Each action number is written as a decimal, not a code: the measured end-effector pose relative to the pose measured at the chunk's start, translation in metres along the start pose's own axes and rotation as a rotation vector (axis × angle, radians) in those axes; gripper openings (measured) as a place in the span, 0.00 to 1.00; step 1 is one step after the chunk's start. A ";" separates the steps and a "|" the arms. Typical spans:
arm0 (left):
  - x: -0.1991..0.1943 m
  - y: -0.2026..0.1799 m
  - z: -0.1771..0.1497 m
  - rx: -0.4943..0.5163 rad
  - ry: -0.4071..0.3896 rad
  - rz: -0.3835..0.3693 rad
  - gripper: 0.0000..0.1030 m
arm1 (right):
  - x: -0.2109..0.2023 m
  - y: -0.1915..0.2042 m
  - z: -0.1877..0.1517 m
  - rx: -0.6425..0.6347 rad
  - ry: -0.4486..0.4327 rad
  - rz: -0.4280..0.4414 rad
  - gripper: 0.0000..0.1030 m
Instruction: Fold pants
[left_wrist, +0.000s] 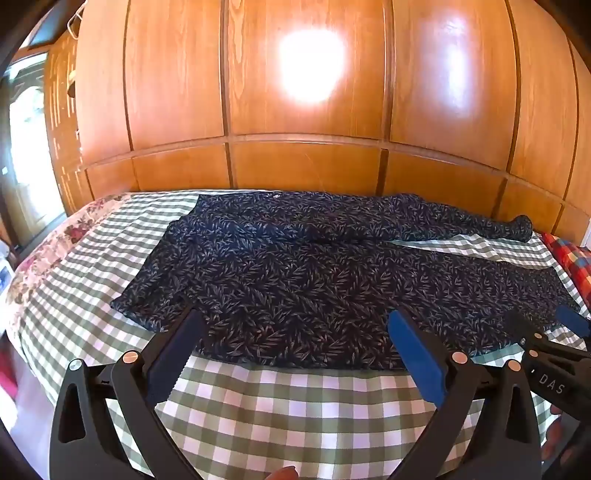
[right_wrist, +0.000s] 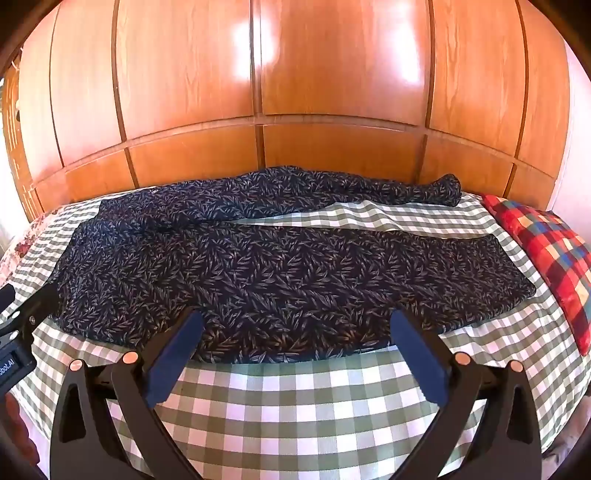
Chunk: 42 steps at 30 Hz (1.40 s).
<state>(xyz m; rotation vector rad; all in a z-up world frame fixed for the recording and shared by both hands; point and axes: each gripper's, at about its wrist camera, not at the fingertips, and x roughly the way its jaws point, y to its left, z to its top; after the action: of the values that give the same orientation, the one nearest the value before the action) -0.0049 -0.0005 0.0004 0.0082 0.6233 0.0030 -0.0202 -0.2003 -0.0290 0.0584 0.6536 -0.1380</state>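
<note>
Now: pants spread on the bed

Your pants (left_wrist: 295, 280), dark with a leaf print, lie flat across the checked bed (left_wrist: 280, 413), legs apart. Both your left claw (left_wrist: 295, 332) and right claw (right_wrist: 297, 332) are released, hovering at the near edge. Wooden wardrobe (right_wrist: 295, 92) stands behind.

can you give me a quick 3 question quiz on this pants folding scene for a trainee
1. True or false: the left gripper is shut on the pants.
2. The pants lie on: A) a checked cover B) a bare floor C) a chair.
3. Fill in: the red patchwork cushion lies near the pants' ____ ends.

Key: 1 false, both it and the right gripper are open; 2 A; 3 leg.
</note>
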 end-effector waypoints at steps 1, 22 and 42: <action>0.000 0.000 -0.001 -0.002 -0.001 -0.001 0.97 | 0.000 0.000 0.000 0.000 -0.002 0.000 0.98; -0.003 0.002 -0.008 -0.010 0.000 -0.006 0.97 | -0.003 -0.001 0.000 0.003 0.014 0.006 0.98; -0.013 -0.002 -0.005 -0.010 -0.014 -0.021 0.97 | -0.014 -0.006 0.002 0.003 0.000 0.004 0.98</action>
<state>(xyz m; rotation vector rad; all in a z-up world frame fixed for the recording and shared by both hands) -0.0188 -0.0026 0.0036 -0.0078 0.6093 -0.0144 -0.0309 -0.2046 -0.0191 0.0629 0.6536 -0.1354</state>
